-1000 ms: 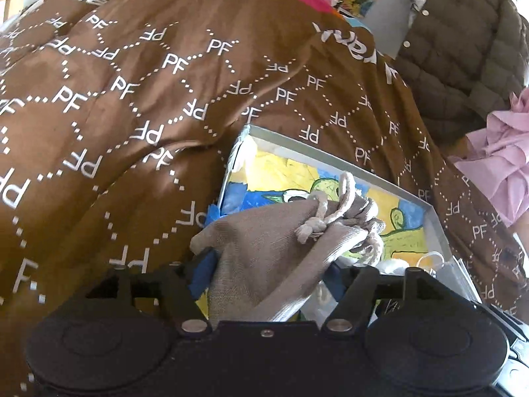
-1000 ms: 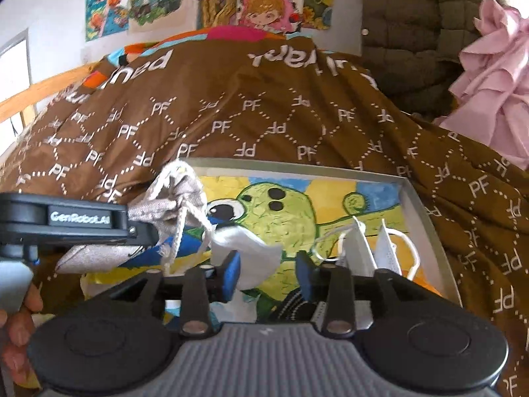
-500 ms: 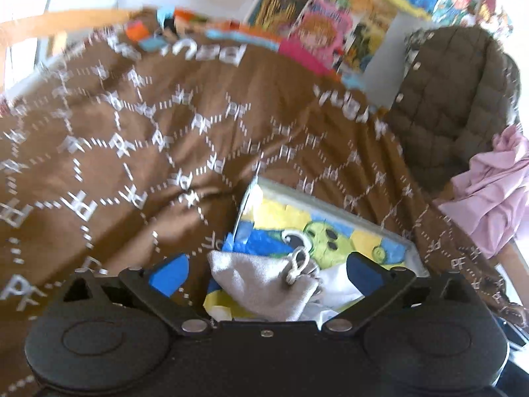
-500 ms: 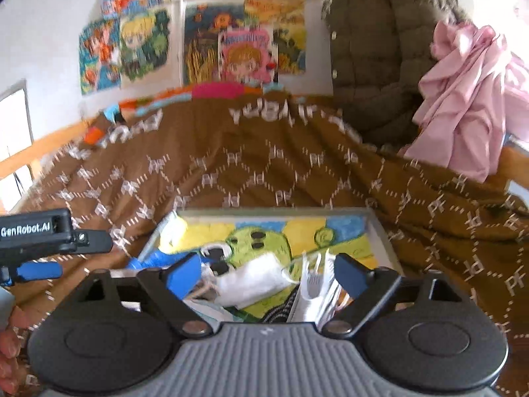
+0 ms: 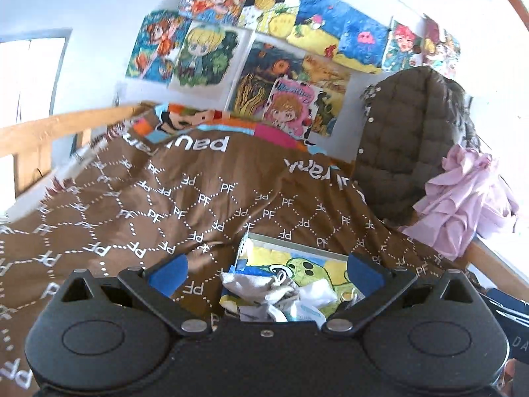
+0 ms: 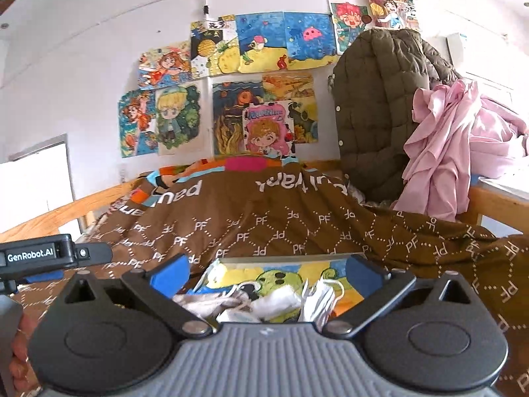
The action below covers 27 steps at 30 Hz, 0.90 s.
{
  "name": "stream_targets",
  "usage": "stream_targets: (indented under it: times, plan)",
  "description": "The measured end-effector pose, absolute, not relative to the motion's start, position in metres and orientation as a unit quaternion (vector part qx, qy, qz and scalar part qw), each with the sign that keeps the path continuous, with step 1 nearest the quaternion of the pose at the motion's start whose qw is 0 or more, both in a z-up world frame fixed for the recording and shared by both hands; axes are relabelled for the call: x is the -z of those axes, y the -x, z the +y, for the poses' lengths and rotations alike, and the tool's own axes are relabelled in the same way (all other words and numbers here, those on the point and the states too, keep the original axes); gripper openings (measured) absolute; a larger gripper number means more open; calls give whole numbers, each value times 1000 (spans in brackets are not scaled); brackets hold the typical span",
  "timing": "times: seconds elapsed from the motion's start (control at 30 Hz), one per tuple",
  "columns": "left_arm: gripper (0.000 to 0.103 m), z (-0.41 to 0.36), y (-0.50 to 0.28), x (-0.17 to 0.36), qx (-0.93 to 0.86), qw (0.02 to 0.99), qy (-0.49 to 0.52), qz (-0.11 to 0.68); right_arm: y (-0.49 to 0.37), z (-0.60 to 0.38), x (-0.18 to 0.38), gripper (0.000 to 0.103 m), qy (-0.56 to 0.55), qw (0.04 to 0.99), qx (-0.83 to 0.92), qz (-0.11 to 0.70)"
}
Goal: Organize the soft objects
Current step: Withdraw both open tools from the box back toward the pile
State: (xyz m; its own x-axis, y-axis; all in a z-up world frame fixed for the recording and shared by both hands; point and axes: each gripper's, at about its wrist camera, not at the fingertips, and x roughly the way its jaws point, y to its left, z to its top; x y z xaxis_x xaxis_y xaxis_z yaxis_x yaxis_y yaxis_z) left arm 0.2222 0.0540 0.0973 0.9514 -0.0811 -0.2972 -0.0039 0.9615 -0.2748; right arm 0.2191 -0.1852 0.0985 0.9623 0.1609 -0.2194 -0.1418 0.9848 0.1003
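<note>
A shallow tray [image 5: 264, 238] with a green frog picture lies on the brown quilt. A grey drawstring pouch [image 5: 256, 286] rests in its near left part, beside white face masks [image 5: 315, 294]. My left gripper [image 5: 266, 266] hangs open above the tray's near edge, holding nothing. In the right wrist view the tray [image 6: 287, 258] shows the pouch [image 6: 205, 301], a crumpled white mask [image 6: 277, 301] and folded masks [image 6: 319, 296]. My right gripper [image 6: 266, 268] is open and empty too. The left gripper body [image 6: 49, 254] sits at the left, held by a hand [image 6: 20, 337].
The brown PF-patterned quilt [image 6: 297, 225] covers the bed. An olive puffer jacket [image 6: 380, 99] and a pink garment [image 6: 456, 152] hang at the right. A wooden bed rail [image 5: 49, 132] runs along the left. Drawings cover the wall [image 6: 258, 66] behind.
The left gripper let go of the grey pouch, which now lies in the tray. Both grippers opened wide and drew back and upward from the tray.
</note>
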Motion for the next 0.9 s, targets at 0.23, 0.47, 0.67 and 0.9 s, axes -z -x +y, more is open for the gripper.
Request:
stream_targets:
  times: [0.23, 0.47, 0.67, 0.9]
  plan:
    - [102, 41, -173, -93, 15, 982, 111, 155, -178, -199, -93, 103, -54, 989, -76, 118]
    - [102, 36, -138, -67, 24, 983, 77, 167, -152, -200, -81, 103, -50, 986, -60, 144]
    - [102, 42, -126, -51, 38, 980, 63, 187, -135, -192, -70, 103, -39, 983, -54, 171]
    - [102, 49, -126, -37, 7, 976, 61, 207, -136, -174, -64, 103, -15, 980, -60, 187]
